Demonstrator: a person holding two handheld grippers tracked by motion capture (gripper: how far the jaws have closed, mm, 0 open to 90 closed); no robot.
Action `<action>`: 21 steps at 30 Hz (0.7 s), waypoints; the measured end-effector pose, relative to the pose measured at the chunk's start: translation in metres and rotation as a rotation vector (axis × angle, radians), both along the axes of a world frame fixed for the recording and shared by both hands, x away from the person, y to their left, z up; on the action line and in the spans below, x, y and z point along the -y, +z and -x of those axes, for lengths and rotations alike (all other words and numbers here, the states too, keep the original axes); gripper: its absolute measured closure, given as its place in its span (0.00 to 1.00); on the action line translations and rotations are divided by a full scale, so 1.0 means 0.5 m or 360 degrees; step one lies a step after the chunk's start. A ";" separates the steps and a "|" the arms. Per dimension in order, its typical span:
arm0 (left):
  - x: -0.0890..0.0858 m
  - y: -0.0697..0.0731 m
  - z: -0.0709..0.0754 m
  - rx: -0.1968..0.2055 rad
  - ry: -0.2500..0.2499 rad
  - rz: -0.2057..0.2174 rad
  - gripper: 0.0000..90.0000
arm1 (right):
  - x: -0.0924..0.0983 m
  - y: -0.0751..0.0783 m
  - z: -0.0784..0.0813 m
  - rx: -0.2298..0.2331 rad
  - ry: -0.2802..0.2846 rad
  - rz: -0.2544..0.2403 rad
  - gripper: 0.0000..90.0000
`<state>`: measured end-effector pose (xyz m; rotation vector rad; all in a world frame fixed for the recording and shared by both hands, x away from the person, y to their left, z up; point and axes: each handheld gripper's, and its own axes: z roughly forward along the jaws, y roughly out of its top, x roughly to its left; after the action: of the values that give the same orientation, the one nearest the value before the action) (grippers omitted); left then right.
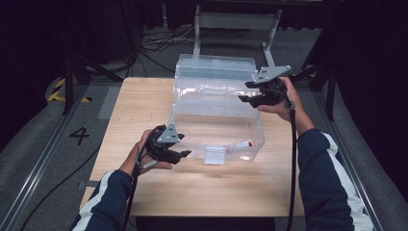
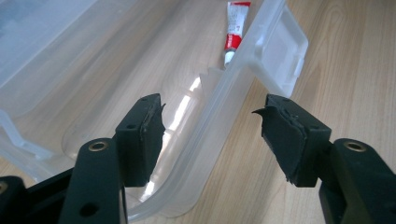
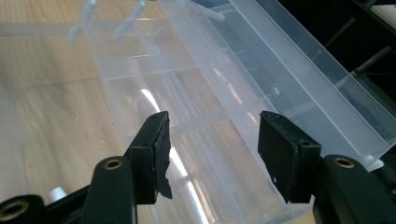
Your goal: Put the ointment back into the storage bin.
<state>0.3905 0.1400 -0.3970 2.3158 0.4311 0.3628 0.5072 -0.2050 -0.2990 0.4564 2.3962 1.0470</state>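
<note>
Clear plastic box [image 1: 216, 126] open on wooden table [image 1: 144, 106], my left gripper [image 2: 210, 135] spread astride its near rim, my right gripper [image 3: 212, 149] spread, empty, over its far tray [image 3: 196, 93].

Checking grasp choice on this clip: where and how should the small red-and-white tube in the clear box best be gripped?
Grip the red-and-white tube across its narrow body, coming straight down through the open top of the clear box. It lies flat on the box floor close to the front wall, so the walls probably block any sideways approach.

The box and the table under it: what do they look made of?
The box: clear, glossy plastic, apparently; the table and a red-and-white tube show through its walls, which catch light streaks. The table: pale wood or wood-look laminate, matt, with visible grain.
</note>
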 end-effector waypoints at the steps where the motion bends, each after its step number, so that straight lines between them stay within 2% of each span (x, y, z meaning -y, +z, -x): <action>1: 0.001 -0.001 -0.002 -0.0011 -0.0004 -0.0009 0.46 | -0.003 0.001 -0.006 0.0005 -0.0020 -0.0004 0.52; 3: 0.004 -0.004 -0.006 -0.0021 -0.0009 -0.0048 0.49 | -0.010 0.004 -0.015 -0.0003 -0.0011 0.0011 0.52; 5: 0.005 -0.005 -0.009 -0.0037 -0.0021 -0.0056 0.50 | -0.013 0.005 -0.019 0.0013 -0.0020 0.0025 0.52; 6: 0.006 -0.005 -0.011 -0.0041 -0.0024 -0.0070 0.51 | -0.017 0.005 -0.026 -0.0003 -0.0026 0.0040 0.52; 8: 0.010 -0.005 -0.013 -0.0058 -0.0022 -0.0135 0.52 | -0.025 0.005 -0.036 -0.0029 -0.0031 0.0070 0.54; 9: 0.014 -0.005 -0.016 -0.0061 -0.0055 -0.0189 0.53 | -0.029 0.005 -0.042 -0.0030 -0.0045 0.0091 0.55; 10: 0.018 -0.005 -0.017 -0.0072 -0.0076 -0.0225 0.57 | -0.034 0.004 -0.050 -0.0062 -0.0029 0.0109 0.57; 12: 0.029 -0.005 -0.021 -0.0075 -0.0090 -0.0319 0.61 | -0.043 0.002 -0.058 -0.0094 -0.0029 0.0116 0.58; 17: 0.050 -0.007 -0.035 -0.0120 -0.0124 -0.0428 0.71 | -0.060 -0.002 -0.075 -0.0122 -0.0042 0.0213 0.64; 18: 0.050 -0.007 -0.035 -0.0120 -0.0124 -0.0428 0.74 | -0.063 -0.003 -0.077 -0.0121 -0.0045 0.0231 0.65; 19: 0.059 -0.011 -0.039 -0.0115 -0.0138 -0.0484 0.74 | -0.066 -0.005 -0.080 -0.0119 -0.0048 0.0278 0.67; 21: 0.065 -0.015 -0.044 -0.0109 -0.0128 -0.0514 0.78 | -0.071 -0.007 -0.085 -0.0119 -0.0058 0.0320 0.68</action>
<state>0.4123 0.1076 -0.4044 2.6576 0.3300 0.3344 0.5495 -0.1693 -0.3027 0.4728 2.5169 0.7756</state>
